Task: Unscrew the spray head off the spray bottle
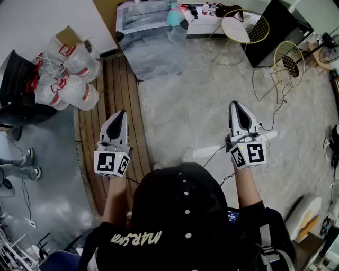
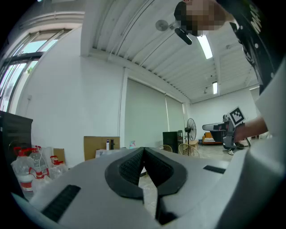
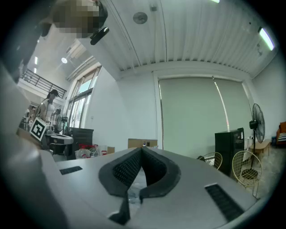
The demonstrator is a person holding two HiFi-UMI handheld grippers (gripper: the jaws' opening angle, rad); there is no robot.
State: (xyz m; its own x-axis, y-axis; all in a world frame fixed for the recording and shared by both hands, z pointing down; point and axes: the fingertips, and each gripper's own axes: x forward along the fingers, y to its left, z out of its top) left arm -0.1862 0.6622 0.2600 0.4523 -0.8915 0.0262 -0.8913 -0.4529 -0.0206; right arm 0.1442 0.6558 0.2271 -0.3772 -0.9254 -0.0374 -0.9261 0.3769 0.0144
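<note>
A teal spray bottle [image 1: 175,15] stands on a far table draped in grey cloth [image 1: 148,37], well ahead of both grippers. My left gripper [image 1: 122,112] is held level over the wooden floor strip, jaws shut with nothing between them. My right gripper [image 1: 237,103] hovers over the stone floor, also shut and empty. In the left gripper view the closed jaws [image 2: 143,148] point toward the distant table, where the small teal bottle [image 2: 132,144] shows. In the right gripper view the closed jaws [image 3: 142,147] hide most of the table.
Packs of large water bottles [image 1: 66,71] lie at the left by a black cabinet [image 1: 16,90]. Two gold wire chairs [image 1: 243,26] [image 1: 288,63] and a black box [image 1: 278,29] stand at the right. A bystander's legs [image 1: 21,164] show at far left. A cable [image 1: 217,156] trails on the floor.
</note>
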